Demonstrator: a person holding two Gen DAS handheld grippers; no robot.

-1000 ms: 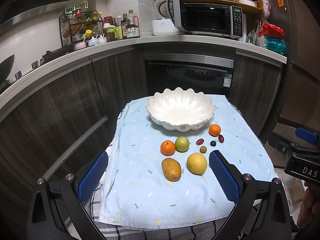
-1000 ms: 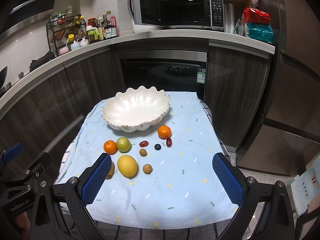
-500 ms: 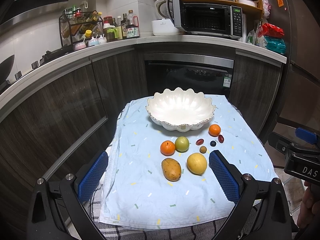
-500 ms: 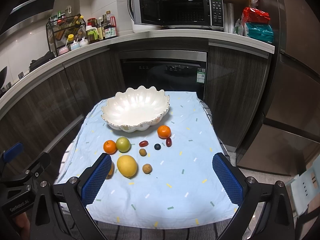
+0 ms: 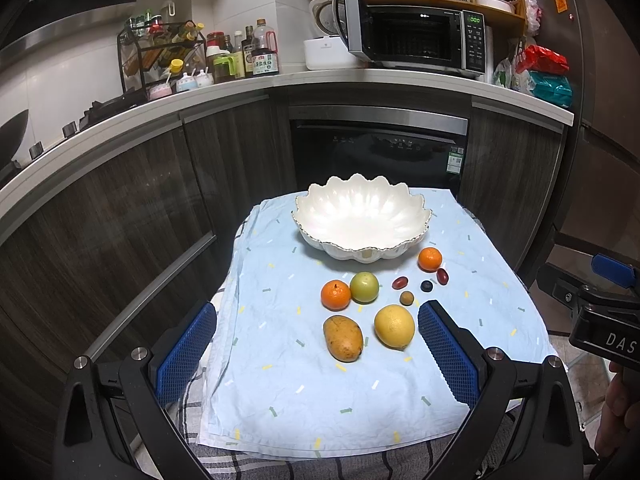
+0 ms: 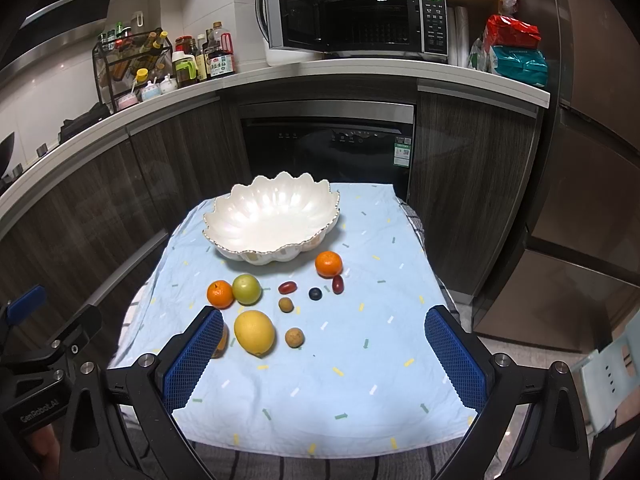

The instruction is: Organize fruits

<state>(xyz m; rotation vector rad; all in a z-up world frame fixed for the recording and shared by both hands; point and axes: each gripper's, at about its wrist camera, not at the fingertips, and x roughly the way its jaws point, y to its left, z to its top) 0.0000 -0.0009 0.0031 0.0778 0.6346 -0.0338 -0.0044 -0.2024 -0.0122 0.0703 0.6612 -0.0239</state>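
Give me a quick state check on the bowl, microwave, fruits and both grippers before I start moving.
white bowl: upright, empty.
microwave: door open, display lit.
mango: on the cloth, outside the bowl.
yellow citrus: on the cloth, untouched.
two oranges: on the cloth, apart.
green fruit: touching the left orange.
left gripper: open, holding nothing.
right gripper: open, holding nothing.

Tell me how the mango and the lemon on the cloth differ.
The mango is elongated and orange-brown with darker patches; the lemon is rounder and plain pale yellow. The mango lies to the left, the lemon to the right, nearer the small brown fruit. In the right wrist view a tong pad hides most of the mango, while the lemon shows whole. Both rest apart on the blue cloth, outside the bowl.
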